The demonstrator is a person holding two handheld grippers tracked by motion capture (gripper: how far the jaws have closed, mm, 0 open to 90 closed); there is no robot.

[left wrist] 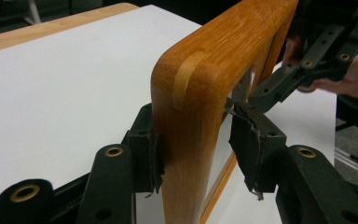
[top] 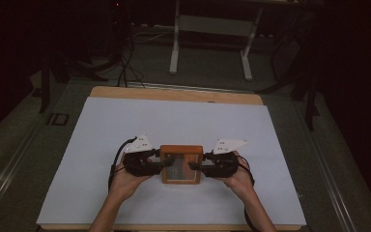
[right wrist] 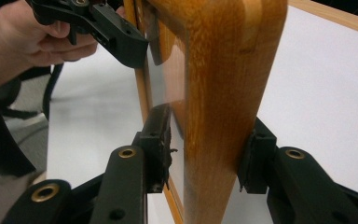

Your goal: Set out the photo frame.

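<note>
Centrally, a wooden frame (top: 182,165) with a glass pane sits on the white sheet (top: 125,125) that covers the bench (top: 174,93), nearer the person's edge than the far edge. All positions below are given relative to this frame.

Left of the frame: the left tongs (top: 166,163), held in the person's left hand (top: 125,181), reach in at the frame's left side. In the left gripper view, the left tongs (left wrist: 196,149) straddle the frame's (left wrist: 200,93) wooden side rail. One pad (left wrist: 153,156) lies against the outer face of the rail; the other pad (left wrist: 249,140) stands clear of the rail on the pane side, with a visible gap. The jaws are about half spread and do not clamp the rail.

Right of the frame: the right tongs (top: 194,166), held in the right hand (top: 241,181), reach in at the frame's right side. In the right gripper view, the right tongs (right wrist: 205,149) straddle the opposite rail of the frame (right wrist: 219,93). The outer pad (right wrist: 254,156) touches the rail. The inner pad (right wrist: 161,140) sits just beside the pane face; whether it presses cannot be told. The jaws are partly spread. The frame stands upright on edge across both gripper views.
</note>
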